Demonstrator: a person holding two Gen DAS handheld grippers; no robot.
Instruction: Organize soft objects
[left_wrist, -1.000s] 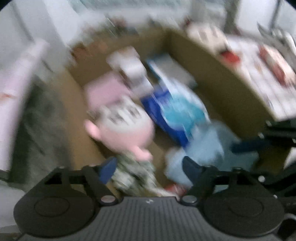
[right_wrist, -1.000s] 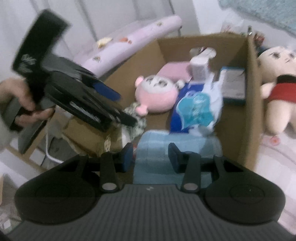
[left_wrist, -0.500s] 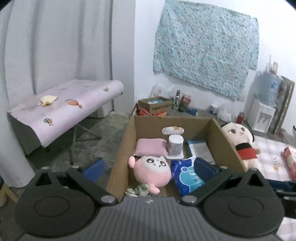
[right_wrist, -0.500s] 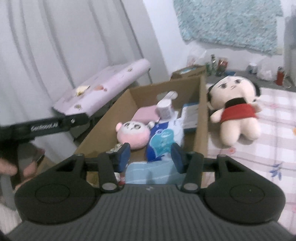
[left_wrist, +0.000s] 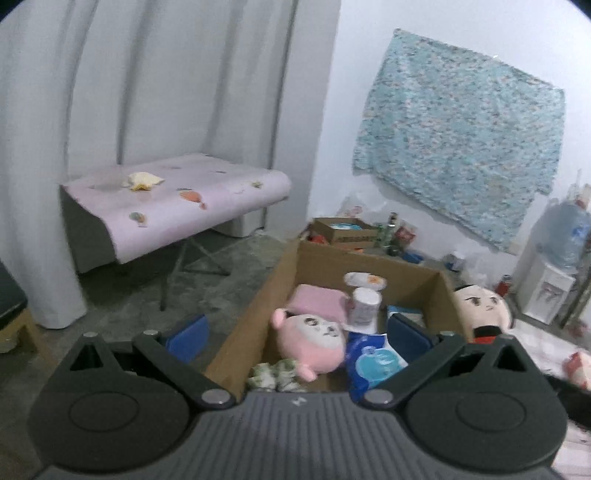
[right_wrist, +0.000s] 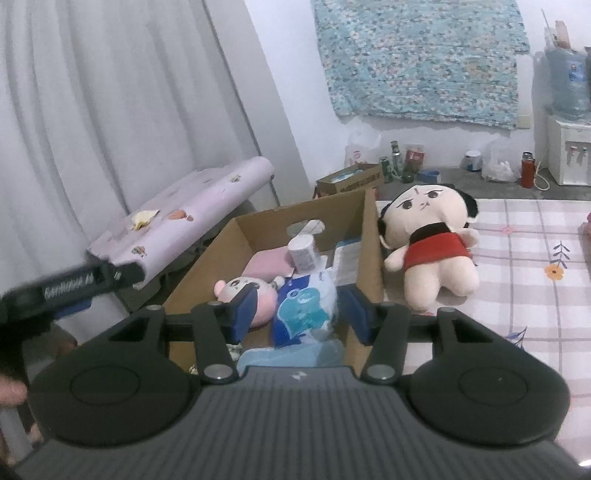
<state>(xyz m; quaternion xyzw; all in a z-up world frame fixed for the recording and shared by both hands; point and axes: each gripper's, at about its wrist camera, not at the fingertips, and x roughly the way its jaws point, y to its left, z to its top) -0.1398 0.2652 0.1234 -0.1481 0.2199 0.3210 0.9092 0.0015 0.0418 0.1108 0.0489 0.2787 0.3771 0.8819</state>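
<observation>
Only rightward, whole doll (right_wrist: 430, 240) visible.

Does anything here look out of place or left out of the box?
Yes: the big doll in the red top lies outside the cardboard box, leaning on its outer wall on the checked mat, while the pink plush and other soft items sit inside.

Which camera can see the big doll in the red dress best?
The right wrist view. The doll shows whole there, lying on the checked blanket beside the cardboard box. The left wrist view catches only its head and some red behind the box wall.
</observation>
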